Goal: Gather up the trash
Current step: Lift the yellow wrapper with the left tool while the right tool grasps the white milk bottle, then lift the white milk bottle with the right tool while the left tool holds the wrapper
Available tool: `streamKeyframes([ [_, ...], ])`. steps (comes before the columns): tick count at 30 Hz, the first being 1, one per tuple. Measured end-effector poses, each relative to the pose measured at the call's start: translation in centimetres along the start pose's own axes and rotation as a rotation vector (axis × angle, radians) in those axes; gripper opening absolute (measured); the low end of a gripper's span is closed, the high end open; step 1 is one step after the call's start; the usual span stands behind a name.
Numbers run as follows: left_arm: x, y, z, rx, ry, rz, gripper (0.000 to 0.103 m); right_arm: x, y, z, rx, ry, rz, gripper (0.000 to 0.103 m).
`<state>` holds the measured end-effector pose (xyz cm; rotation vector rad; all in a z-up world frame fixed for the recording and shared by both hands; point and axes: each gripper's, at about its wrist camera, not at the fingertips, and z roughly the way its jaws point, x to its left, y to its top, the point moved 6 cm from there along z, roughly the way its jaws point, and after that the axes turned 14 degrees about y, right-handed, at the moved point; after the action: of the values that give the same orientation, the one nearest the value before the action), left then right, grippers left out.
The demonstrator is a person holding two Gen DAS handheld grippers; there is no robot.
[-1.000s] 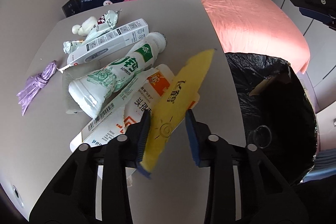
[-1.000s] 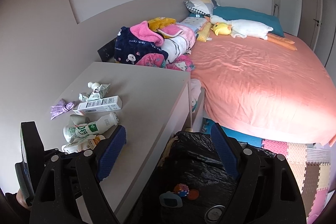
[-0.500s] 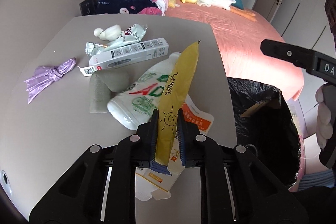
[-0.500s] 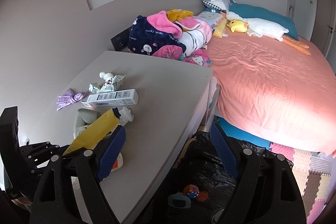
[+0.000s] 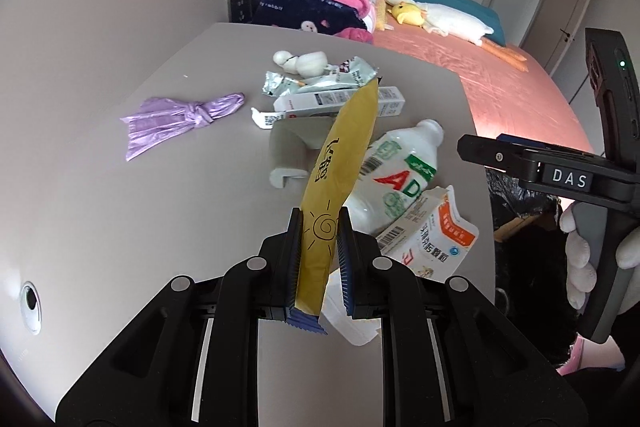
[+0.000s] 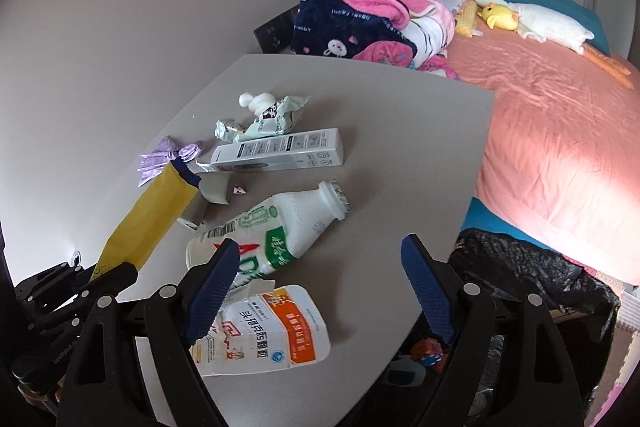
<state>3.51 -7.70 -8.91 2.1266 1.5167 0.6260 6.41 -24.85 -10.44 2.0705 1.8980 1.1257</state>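
Note:
My left gripper [image 5: 319, 251] is shut on a long yellow wrapper [image 5: 340, 163], which it holds lifted off the grey table [image 5: 100, 219]; the same yellow wrapper [image 6: 152, 211] rises at the left of the right wrist view. My right gripper [image 6: 316, 291] is open and hovers with nothing between its fingers over a white bottle [image 6: 276, 231] and a white and orange medicine box [image 6: 264, 335] near the table's front edge. Beyond them lie a long white carton [image 6: 280, 151], crumpled foil packets [image 6: 268, 119], a small white bottle [image 5: 304, 61] and a purple knotted bag [image 5: 180, 115].
A bin lined with a black bag [image 6: 528, 275] stands off the table's right edge, beside a bed with a pink sheet [image 6: 560, 115]. Blankets [image 6: 360, 23] and a plush duck [image 6: 532, 19] lie at the bed's head. A gloved hand [image 5: 588, 259] holds the right gripper's handle.
My left gripper closed on the yellow wrapper and lifted it up off the table. My right gripper swung left and down, from above the bin to above the table's litter.

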Motion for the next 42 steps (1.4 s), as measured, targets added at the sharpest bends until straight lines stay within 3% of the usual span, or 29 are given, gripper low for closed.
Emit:
streamKeyframes([
  [6,2.2,-0.6,0.3,0.008,0.017,-0.024,0.017,0.9,-0.4,2.7,0.038,0.01,0.026,0.083],
  [12,3.6,-0.9,0.7,0.011,0.026,-0.04,0.017,0.4,-0.7,4.9,0.054,0.019,0.14,0.083],
  [16,4.3,-1.1,1.0,0.016,0.024,-0.051,0.017,0.4,-0.3,6.0,0.051,0.033,0.182,0.072],
  [22,5.2,-1.5,1.4,0.027,0.025,-0.072,0.017,1.2,0.5,7.6,0.06,0.052,0.199,0.069],
  [24,5.4,-1.7,1.4,0.029,0.028,-0.075,0.017,1.4,0.6,8.1,0.063,0.053,0.198,0.066],
  [29,5.8,-1.7,1.7,0.036,0.039,-0.086,0.017,2.6,0.9,9.0,0.067,0.083,0.177,0.041],
  [32,6.1,-1.7,1.6,0.033,0.043,-0.091,0.017,3.2,1.2,9.0,0.069,0.096,0.148,0.032],
  [42,5.1,-0.3,-0.3,-0.023,0.04,-0.093,0.017,5.0,3.3,4.3,-0.038,0.098,0.064,0.032],
])
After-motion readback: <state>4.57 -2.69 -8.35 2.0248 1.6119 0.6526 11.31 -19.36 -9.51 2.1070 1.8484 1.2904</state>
